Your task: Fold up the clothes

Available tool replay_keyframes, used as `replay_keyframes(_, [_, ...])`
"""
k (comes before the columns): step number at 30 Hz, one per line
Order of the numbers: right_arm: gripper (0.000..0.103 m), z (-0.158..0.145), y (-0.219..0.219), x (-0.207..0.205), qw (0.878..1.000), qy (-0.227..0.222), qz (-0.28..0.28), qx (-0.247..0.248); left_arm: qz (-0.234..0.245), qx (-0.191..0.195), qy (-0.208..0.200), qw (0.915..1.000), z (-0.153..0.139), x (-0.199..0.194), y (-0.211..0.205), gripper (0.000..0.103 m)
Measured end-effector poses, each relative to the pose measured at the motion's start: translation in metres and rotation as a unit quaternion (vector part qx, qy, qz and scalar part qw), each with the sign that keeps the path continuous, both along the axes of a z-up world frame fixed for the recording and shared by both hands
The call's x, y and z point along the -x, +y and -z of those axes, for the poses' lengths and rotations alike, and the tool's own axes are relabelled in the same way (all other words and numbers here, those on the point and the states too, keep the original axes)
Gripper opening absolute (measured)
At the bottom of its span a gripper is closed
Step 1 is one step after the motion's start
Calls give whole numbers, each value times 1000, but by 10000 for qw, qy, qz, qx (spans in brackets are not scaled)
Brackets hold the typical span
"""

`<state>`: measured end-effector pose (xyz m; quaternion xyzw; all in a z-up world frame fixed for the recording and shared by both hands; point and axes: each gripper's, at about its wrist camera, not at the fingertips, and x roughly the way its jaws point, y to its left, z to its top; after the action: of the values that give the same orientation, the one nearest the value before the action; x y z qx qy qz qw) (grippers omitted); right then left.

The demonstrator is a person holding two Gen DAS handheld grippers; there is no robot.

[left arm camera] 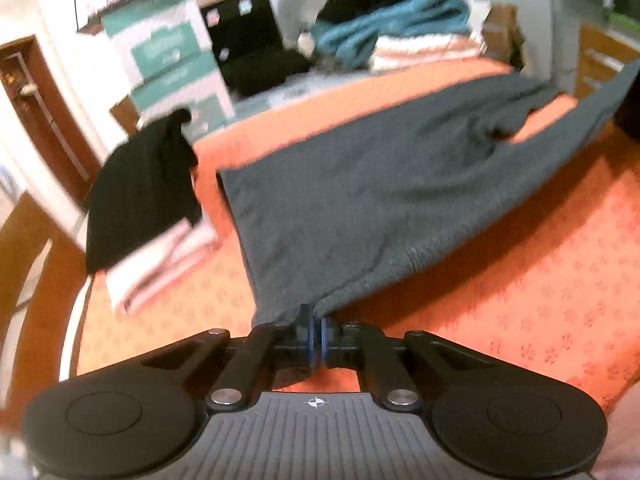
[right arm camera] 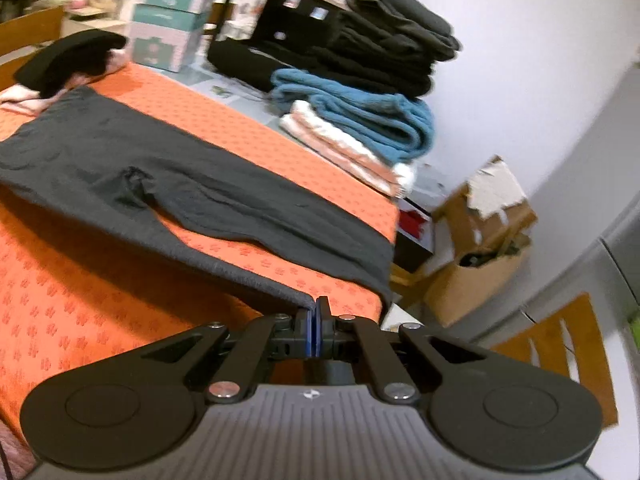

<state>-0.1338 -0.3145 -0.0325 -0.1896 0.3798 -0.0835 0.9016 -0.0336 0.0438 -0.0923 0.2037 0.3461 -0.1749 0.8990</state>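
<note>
A pair of dark grey trousers (left arm camera: pixel 360 200) lies spread across the table under an orange patterned cloth (left arm camera: pixel 520 300). My left gripper (left arm camera: pixel 316 330) is shut on the near corner of the waist end, which is lifted slightly off the cloth. In the right wrist view the trousers (right arm camera: pixel 160 168) stretch away to the left, one leg flat on the cloth (right arm camera: pixel 60 280) and the nearer leg raised. My right gripper (right arm camera: pixel 315 322) is shut on the hem of that raised leg.
A black garment on a folded pink-white one (left arm camera: pixel 140 208) sits at the table's left corner. At the far edge stands a stack of folded black, teal and pink-white clothes (right arm camera: pixel 360 100). Behind are teal-white boxes (right arm camera: pixel 168 12), a torn cardboard box (right arm camera: pixel 480 240), a wooden chair (right arm camera: pixel 560 344).
</note>
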Motion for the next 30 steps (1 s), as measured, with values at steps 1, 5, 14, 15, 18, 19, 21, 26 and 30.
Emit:
replay_keyframes(1, [2, -1, 3, 2, 9999, -41, 120, 11, 91, 66, -61, 9999, -7, -1, 4, 5])
replay_keyframes(5, [2, -8, 20, 17, 9985, -128, 528, 60, 400, 287, -195, 9986, -33, -3, 21, 5])
replay_keyframes(14, [2, -28, 56, 68, 9946, 218, 996, 177, 792, 482, 174, 9955, -50, -2, 36, 5])
replay_keyframes(15, [2, -29, 57, 68, 9944, 251, 1008, 202, 792, 478, 235, 9954, -50, -2, 35, 5])
replay_keyframes(18, [2, -30, 56, 61, 9940, 313, 1008, 294, 656, 499, 319, 9961, -49, -10, 30, 5])
replay_keyframes(19, [2, -30, 54, 56, 9941, 310, 980, 340, 592, 511, 315, 9964, -50, -14, 28, 5])
replay_keyframes(21, [2, -30, 47, 38, 9948, 295, 878, 423, 464, 535, 307, 9970, -52, -22, 23, 5])
replay_keyframes(26, [2, -28, 18, -28, 9962, 361, 504, 606, 66, 666, 263, 9974, -61, -57, 15, 5])
replay_keyframes(30, [2, -15, -5, -92, 9953, 603, 136, 748, -212, 629, 307, 9973, -62, -95, 3, 5])
